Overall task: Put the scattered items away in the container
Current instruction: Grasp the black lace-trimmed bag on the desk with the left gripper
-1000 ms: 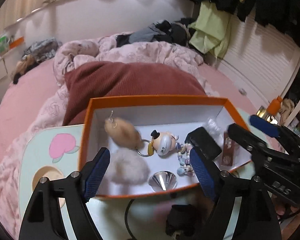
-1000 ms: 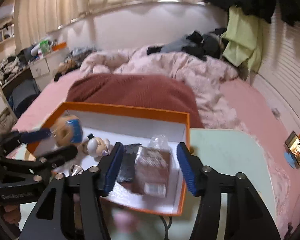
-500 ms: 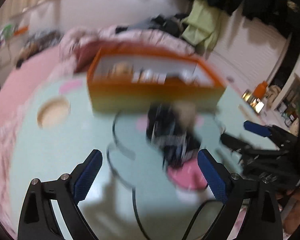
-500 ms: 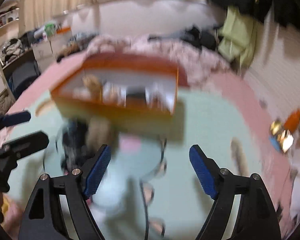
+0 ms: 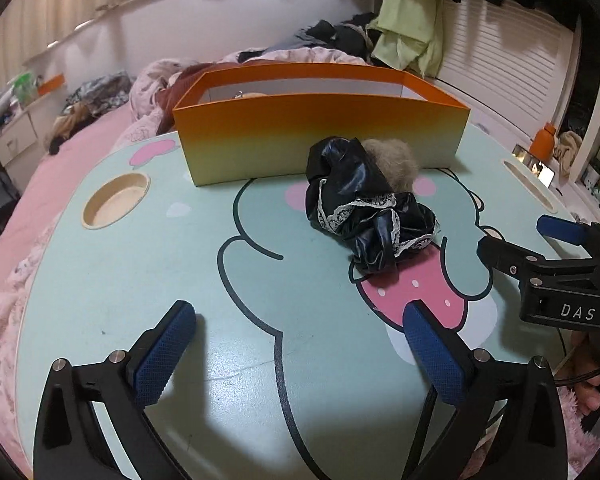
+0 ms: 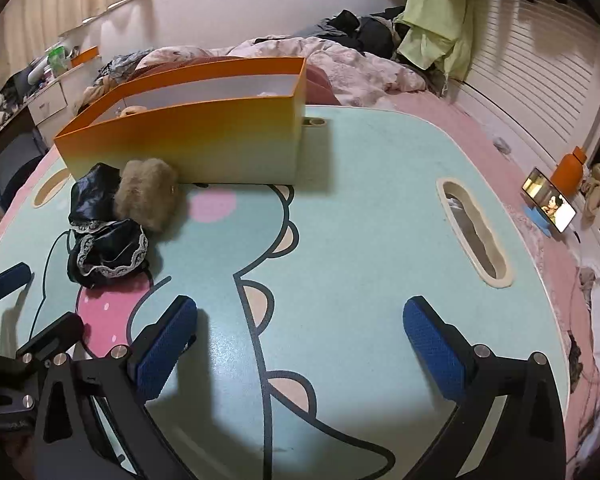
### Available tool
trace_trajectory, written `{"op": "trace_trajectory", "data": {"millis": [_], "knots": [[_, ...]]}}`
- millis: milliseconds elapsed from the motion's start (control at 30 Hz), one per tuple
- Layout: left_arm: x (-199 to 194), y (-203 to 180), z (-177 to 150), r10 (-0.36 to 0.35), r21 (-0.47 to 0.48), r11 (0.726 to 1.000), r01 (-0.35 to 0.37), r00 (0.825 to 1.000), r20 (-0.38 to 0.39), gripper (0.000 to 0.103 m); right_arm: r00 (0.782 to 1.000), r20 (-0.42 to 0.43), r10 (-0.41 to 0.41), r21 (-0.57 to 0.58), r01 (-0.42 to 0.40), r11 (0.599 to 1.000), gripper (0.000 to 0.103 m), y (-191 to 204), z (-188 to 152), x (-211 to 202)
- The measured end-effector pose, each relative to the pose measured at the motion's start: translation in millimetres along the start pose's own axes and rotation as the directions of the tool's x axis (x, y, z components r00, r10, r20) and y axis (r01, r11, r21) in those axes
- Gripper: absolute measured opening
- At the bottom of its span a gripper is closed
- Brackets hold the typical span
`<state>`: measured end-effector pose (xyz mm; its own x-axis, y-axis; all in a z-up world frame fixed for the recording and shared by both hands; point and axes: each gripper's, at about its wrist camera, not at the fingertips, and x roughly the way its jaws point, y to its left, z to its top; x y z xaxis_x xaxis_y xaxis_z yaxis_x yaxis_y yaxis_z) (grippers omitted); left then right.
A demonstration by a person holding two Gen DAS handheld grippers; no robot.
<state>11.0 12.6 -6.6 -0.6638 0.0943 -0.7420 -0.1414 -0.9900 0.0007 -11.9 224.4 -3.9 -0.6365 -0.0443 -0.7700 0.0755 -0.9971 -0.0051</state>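
An orange box [image 5: 320, 136] [image 6: 188, 144] stands at the far side of the mint-green table [image 5: 140, 280]. In front of it lie a crumpled black shiny cloth with white lace trim [image 5: 364, 208] [image 6: 104, 248] and a tan furry pouch [image 5: 396, 160] [image 6: 148, 192], which touches the box's front wall. My left gripper [image 5: 300, 312] hovers low over the table, short of the cloth. Its jaws are opening and nothing is between them. My right gripper [image 6: 300, 306] is to the right of the cloth, its jaws likewise opening and empty. Most of the box's contents are hidden.
The table has a round cup recess [image 5: 116, 200] at the left and a long slot [image 6: 476, 232] at the right. A thin black cable [image 6: 48, 264] runs by the cloth. A lit phone [image 6: 548, 204] and an orange bottle [image 6: 568, 172] sit off the table's right. A bed with pink bedding lies behind.
Both grippers have drawn back from over the box and sunk toward the table. Their jaws have spread wider. The brown packet that was between the right jaws is gone from them.
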Motion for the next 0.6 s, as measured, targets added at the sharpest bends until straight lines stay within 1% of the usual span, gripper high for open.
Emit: {"op": "trace_trajectory", "data": {"millis": [133, 367, 467, 533, 600], "knots": [[0, 0, 0, 0.0, 0.0, 1.0, 0.0, 1.0, 0.0, 0.103, 1.0, 0.001, 0.006, -0.006, -0.006, 1.0, 0.103, 3, 0, -4], [-1, 0, -1, 0.001, -0.001, 1.0, -0.001, 1.0, -0.001, 0.103, 1.0, 0.003, 0.008, -0.007, -0.008, 1.0, 0.103, 2, -5, 3], [-2, 0, 5, -0.011, -0.001, 1.0, 0.011, 1.0, -0.024, 0.103, 1.0, 0.003, 0.008, -0.006, -0.008, 1.0, 0.103, 2, -5, 2], [-5, 7, 16, -0.086, -0.06, 0.995, 0.084, 0.995, -0.04, 0.103, 1.0, 0.002, 0.011, -0.005, -0.011, 1.0, 0.103, 2, -6, 4], [-14, 13, 27, -0.151, -0.129, 0.98, 0.149, 0.988, -0.008, 0.102, 1.0, 0.003, 0.012, -0.005, -0.012, 1.0, 0.103, 2, -7, 4]]}}
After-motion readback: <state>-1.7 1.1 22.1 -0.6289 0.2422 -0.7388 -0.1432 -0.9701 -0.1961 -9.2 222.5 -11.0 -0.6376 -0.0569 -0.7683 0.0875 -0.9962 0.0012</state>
